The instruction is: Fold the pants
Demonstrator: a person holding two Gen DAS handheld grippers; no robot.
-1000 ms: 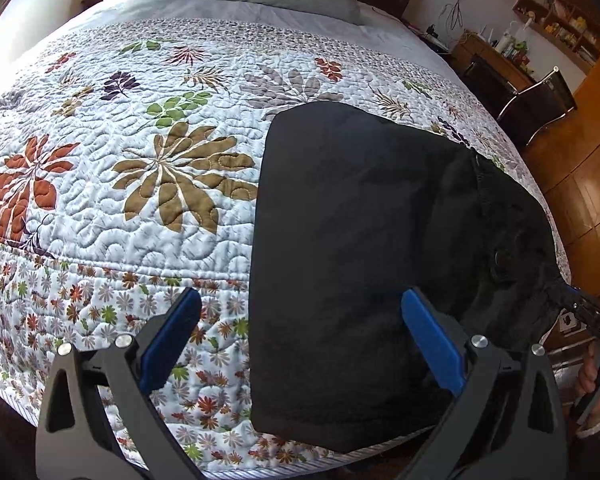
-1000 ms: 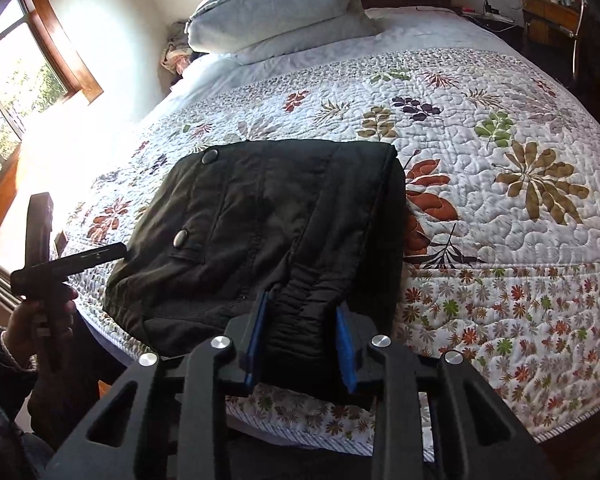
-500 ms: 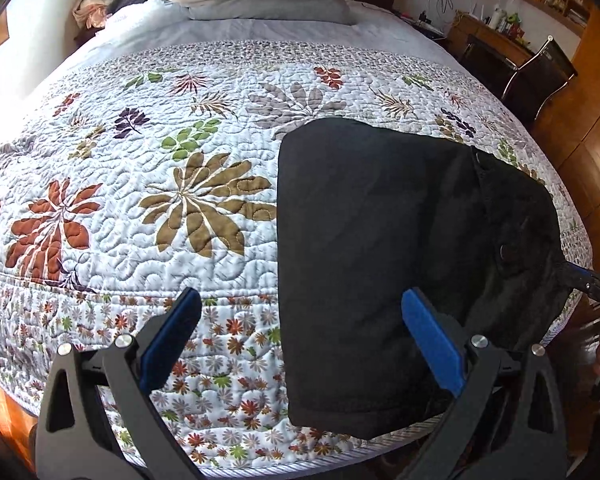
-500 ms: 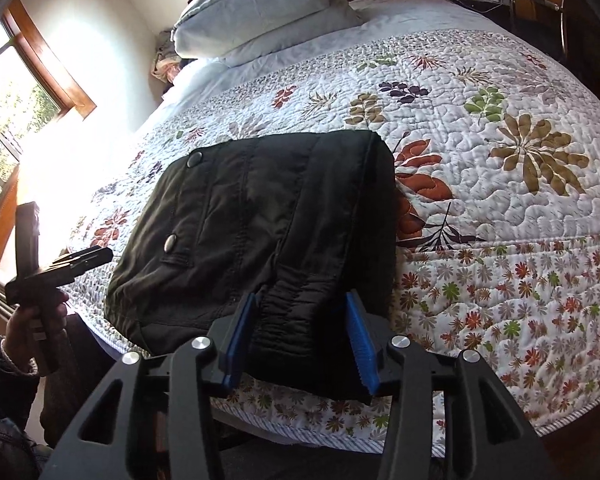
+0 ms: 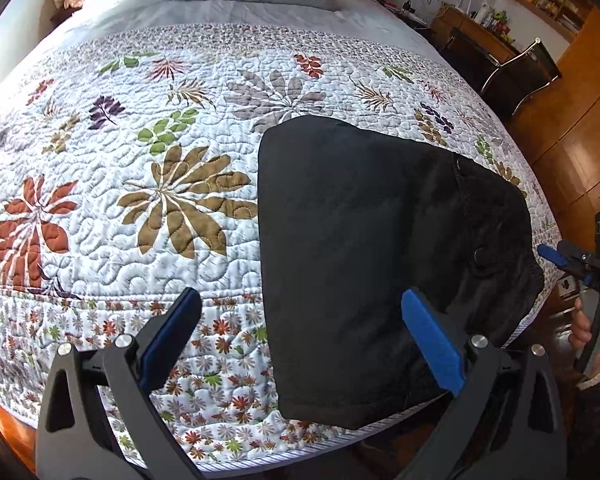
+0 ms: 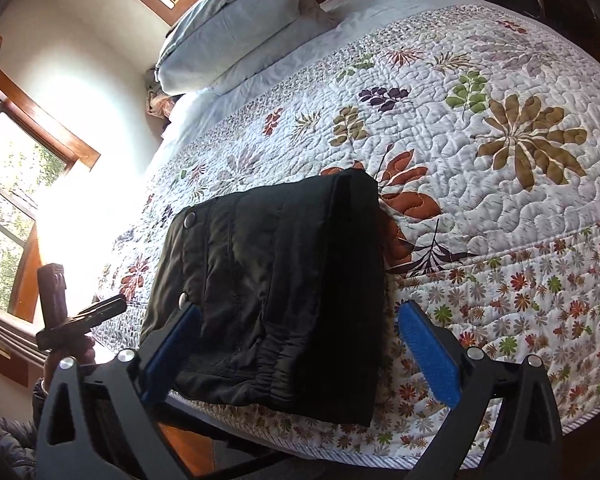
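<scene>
On the bed: a white quilted bedspread point(image 5: 148, 248) printed with brown, rust, green and purple leaves covers the mattress and hangs over its near edge.
Pants: a folded pair of black pants point(image 5: 364, 264) lies flat on the bedspread at the near edge of the bed, a compact, roughly rectangular bundle.
Pants, left wrist view: the bundle fills the 3 o'clock half of the frame, with its straight folded side facing 9 o'clock and a seam and round snap towards 3 o'clock.
Pants, right wrist view: the pants point(image 6: 276, 280) sit low and centre; the gathered elastic waistband faces 6 o'clock, and two metal snaps show along the 9 o'clock side.
Left gripper: the black left gripper point(image 5: 300, 344) with blue pads hovers at 6 o'clock of its own view, jaws spread wide and holding nothing; one pad is over the flowered border, the other over the near corner of the pants.
Left gripper, right wrist view: it point(image 6: 100, 312) appears at 9 o'clock, off the bed's edge, gripped in a hand; its jaws are not readable from here.
Right gripper: the black right gripper point(image 6: 300, 348) with blue pads has its jaws released and parted wide, one on each side of the waistband end, not pressing the cloth.
Right gripper, left wrist view: it point(image 5: 556, 258) shows at 3 o'clock, just beside the pants' far corner.
Head of bed: pale grey pillows point(image 6: 232, 28) are stacked at 12 o'clock.
Room: a wood-framed window point(image 6: 16, 184) is at 9 o'clock in the right wrist view; a dark chair point(image 5: 516, 76) with a metal frame stands at 2 o'clock in the left wrist view.
</scene>
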